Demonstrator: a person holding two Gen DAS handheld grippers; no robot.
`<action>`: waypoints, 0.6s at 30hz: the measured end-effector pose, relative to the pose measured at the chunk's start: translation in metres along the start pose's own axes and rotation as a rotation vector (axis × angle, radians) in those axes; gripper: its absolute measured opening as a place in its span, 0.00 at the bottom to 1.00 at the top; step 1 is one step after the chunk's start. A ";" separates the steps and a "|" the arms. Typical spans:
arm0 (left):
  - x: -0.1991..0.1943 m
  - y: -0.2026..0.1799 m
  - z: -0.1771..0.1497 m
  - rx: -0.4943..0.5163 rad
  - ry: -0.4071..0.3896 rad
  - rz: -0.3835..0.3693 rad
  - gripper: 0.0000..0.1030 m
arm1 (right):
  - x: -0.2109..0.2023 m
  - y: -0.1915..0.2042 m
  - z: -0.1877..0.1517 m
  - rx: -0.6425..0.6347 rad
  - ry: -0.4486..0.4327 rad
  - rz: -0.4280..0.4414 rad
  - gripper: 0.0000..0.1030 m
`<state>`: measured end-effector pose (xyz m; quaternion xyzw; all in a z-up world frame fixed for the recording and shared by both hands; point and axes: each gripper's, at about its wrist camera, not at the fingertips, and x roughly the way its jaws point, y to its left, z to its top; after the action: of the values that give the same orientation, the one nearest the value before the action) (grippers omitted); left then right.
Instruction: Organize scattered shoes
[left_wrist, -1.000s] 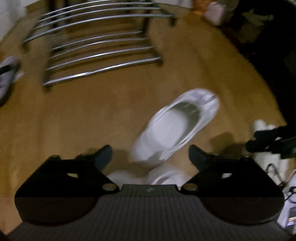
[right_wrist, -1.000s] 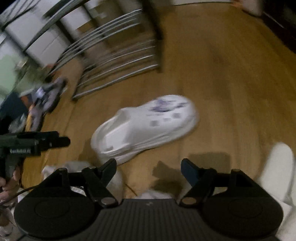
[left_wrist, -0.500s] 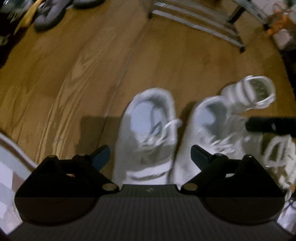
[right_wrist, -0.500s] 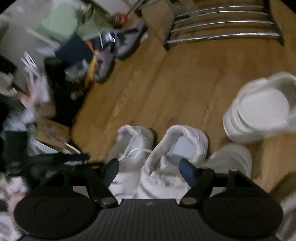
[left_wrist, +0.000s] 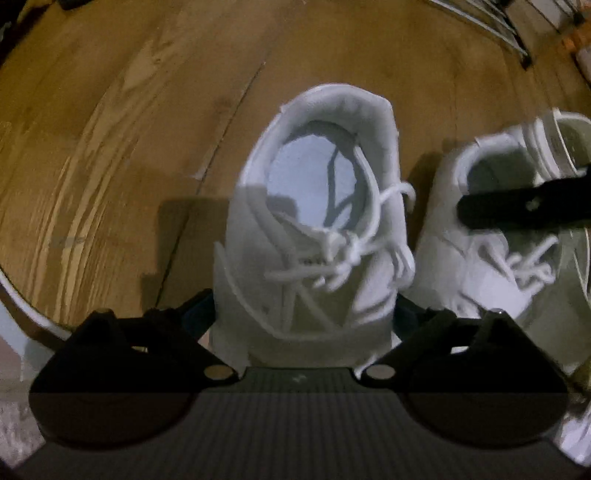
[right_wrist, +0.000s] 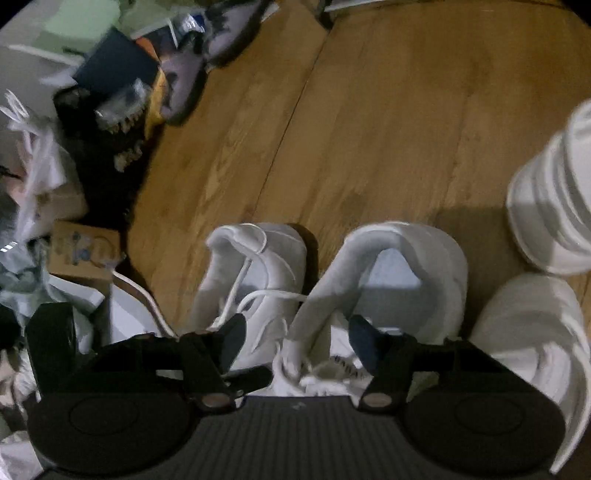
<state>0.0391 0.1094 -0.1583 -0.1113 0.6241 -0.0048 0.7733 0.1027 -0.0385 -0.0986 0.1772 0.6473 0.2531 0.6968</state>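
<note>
In the left wrist view a white laced sneaker (left_wrist: 314, 221) stands on the wood floor, heel away from me. My left gripper (left_wrist: 304, 314) is open with its fingers on either side of the sneaker's front. A second white sneaker (left_wrist: 491, 236) stands to its right, with the right gripper's dark finger (left_wrist: 524, 206) over its opening. In the right wrist view my right gripper (right_wrist: 295, 341) is open, its fingers straddling the near side wall of the right sneaker (right_wrist: 391, 280). The left sneaker (right_wrist: 255, 273) stands beside it.
A white clog (right_wrist: 554, 206) lies at the right, with another white shoe (right_wrist: 532, 328) below it. Purple-grey shoes (right_wrist: 199, 66) and a pile of clutter (right_wrist: 74, 122) are at the left. A metal shoe rack (left_wrist: 491, 22) is at the far upper right.
Both grippers have swung from the rack and clog down to the white sneaker pair and closed in. The left gripper now straddles the left sneaker; the right reaches into the right sneaker.
</note>
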 end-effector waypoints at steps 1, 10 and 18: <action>0.001 0.002 0.002 -0.011 -0.029 -0.005 0.93 | 0.007 -0.004 0.002 0.028 -0.001 0.000 0.51; 0.015 0.013 0.051 -0.007 -0.122 0.005 0.87 | 0.033 -0.038 0.013 0.387 -0.024 0.342 0.03; -0.005 0.025 0.055 -0.009 -0.055 0.004 0.86 | -0.023 -0.003 0.002 0.120 -0.124 0.309 0.63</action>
<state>0.0880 0.1436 -0.1466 -0.1137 0.6028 0.0026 0.7897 0.1041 -0.0544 -0.0810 0.3312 0.5818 0.3069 0.6765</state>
